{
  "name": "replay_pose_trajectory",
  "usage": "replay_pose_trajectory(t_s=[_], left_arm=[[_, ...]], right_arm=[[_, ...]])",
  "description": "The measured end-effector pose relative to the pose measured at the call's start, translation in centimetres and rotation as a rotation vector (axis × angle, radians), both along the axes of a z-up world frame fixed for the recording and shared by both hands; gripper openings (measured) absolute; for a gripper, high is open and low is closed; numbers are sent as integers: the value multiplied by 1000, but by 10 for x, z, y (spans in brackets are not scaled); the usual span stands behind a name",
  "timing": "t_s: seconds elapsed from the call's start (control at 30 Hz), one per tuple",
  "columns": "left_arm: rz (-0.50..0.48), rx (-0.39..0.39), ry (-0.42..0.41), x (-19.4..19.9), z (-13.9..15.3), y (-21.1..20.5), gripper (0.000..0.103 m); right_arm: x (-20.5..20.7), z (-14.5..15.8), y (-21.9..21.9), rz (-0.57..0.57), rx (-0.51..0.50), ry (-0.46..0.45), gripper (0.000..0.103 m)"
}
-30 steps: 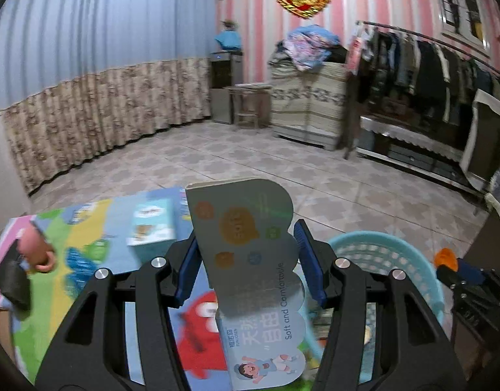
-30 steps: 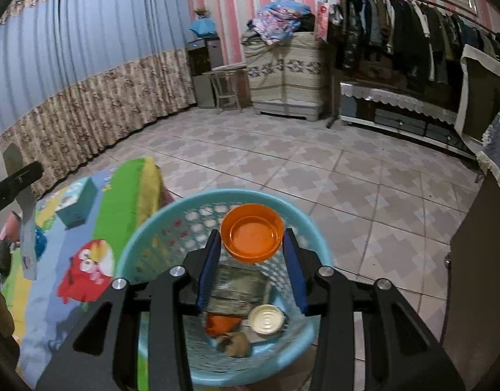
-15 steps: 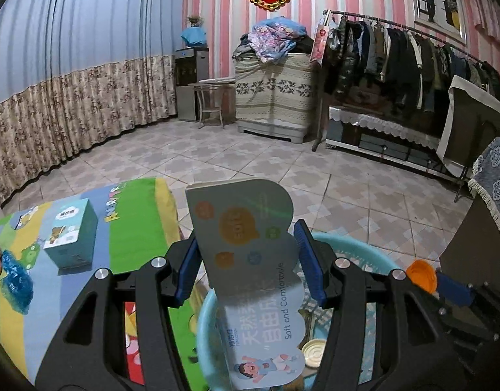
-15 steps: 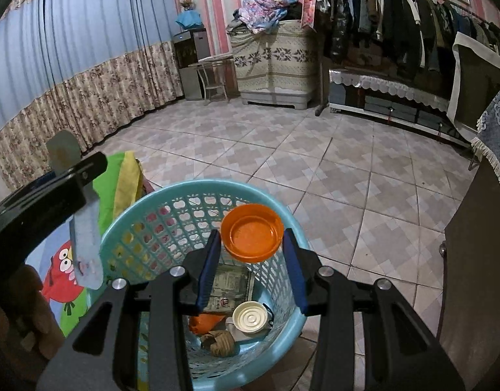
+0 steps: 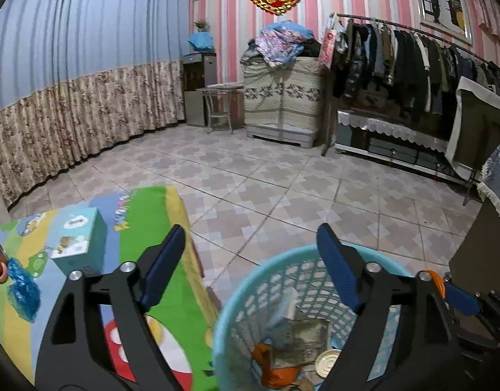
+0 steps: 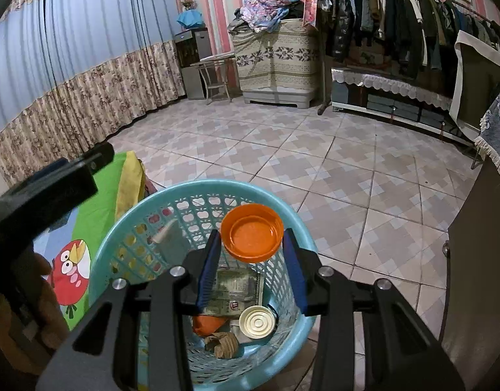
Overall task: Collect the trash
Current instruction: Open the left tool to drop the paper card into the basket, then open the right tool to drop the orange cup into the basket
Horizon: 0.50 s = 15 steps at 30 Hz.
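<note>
My left gripper [image 5: 251, 260] has just been opening; its jaws stand wide apart with nothing between them, above the blue basket [image 5: 250, 285] at the bottom of the frame. A blurry pale card [image 5: 287, 304], I think, lies inside. My right gripper [image 6: 251, 251] clamps an orange lid [image 6: 251, 238] over the basket.

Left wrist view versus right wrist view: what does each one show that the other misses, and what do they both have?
Only the left wrist view shows the teal tissue box and the blue crumpled wrapper on the play mat, plus the left gripper, whose jaws have just opened and are empty. Only the right wrist view shows the right gripper clamped on the orange lid, face on, and the brown paper scrap. Both show the blue basket with the card, the round white lid and orange wrapper inside.
</note>
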<state>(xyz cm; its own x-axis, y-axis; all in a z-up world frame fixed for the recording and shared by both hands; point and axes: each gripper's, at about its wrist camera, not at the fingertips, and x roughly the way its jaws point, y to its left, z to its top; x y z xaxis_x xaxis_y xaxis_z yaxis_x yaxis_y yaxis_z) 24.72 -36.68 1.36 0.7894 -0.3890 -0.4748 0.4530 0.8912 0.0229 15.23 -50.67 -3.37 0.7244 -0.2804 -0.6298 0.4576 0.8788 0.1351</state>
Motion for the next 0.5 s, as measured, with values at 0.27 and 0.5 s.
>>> replay_pose_trajectory(t_s=[0.27,0.5], left_arm=[[49,23,-42,1,11,33,94],[82,15,-33,2,15,61,97]], right_arm=[[15,0,20,33,-13,3,39],[31,-1,37,76,-25,1,40]])
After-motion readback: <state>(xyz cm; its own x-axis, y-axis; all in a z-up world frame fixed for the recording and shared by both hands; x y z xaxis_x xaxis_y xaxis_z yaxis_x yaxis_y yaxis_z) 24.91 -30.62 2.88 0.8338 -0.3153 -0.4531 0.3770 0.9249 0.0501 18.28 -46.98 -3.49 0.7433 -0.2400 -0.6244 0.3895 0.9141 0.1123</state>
